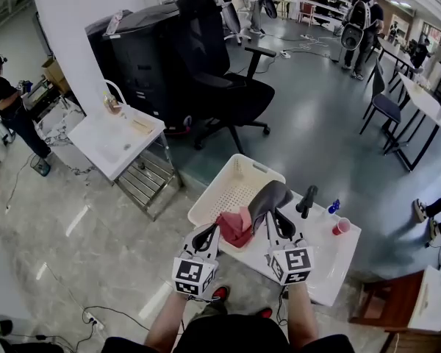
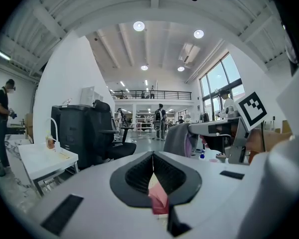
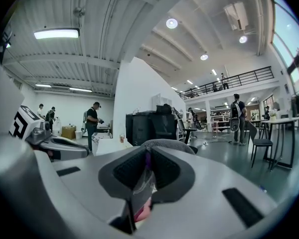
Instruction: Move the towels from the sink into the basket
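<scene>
My left gripper (image 1: 206, 234) is shut on a red-pink towel (image 1: 234, 226), which hangs over the near edge of the white perforated basket (image 1: 234, 185). In the left gripper view the closed jaws (image 2: 153, 158) pinch a pink fold (image 2: 159, 197). Just to the right, my right gripper (image 1: 279, 223) is shut on a grey towel (image 1: 269, 196) that arches up above the basket. The right gripper view shows its jaws (image 3: 147, 156) closed on grey cloth (image 3: 163, 144) with a purple edge. The sink basin itself is hidden behind the grippers.
A white sink table (image 1: 335, 260) carries a black faucet (image 1: 306, 201), a red cup (image 1: 341, 226) and a small blue bottle (image 1: 334, 207). A second white table (image 1: 112, 143), a black office chair (image 1: 214, 72) and people stand further off.
</scene>
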`<state>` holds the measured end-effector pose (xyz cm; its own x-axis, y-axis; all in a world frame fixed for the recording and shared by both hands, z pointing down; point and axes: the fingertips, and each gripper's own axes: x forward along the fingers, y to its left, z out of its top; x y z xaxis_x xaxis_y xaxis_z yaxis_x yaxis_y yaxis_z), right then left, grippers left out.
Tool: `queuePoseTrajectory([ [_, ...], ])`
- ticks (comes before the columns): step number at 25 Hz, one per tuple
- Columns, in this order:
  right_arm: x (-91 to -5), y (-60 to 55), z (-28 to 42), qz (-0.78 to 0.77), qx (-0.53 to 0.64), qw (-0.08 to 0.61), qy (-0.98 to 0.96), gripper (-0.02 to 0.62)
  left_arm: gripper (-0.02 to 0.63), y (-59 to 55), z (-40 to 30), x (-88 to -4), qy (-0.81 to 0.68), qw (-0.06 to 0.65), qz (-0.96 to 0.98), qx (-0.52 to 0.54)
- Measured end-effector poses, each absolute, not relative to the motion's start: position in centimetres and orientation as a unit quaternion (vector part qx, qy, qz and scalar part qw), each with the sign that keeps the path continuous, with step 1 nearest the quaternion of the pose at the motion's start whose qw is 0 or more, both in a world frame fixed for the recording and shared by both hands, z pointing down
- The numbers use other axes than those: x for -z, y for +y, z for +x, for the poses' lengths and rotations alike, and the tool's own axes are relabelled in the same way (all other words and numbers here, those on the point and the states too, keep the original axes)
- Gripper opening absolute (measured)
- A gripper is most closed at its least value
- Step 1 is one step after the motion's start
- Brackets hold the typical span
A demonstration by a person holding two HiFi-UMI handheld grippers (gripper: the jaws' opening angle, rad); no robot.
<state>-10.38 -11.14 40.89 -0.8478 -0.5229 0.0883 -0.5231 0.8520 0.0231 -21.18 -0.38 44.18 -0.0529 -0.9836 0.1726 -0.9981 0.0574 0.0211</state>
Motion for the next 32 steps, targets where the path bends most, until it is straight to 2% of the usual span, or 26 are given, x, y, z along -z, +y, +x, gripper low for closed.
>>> queuePoseTrajectory([
  [12,-44.2,-9.3,-15.1,0.227,-0.023,0.076,-0.971,0.057,0.008,1.9,-24.6,-45.6,-0.752,0.093,0.651,-0.044],
  [32,-53.1,-7.8,-16.3,0.214,-0.071,0.149,-0.963,0.057,0.008,3.0,-25.0,-51.9,-0.746,0.156,0.643,-0.076],
])
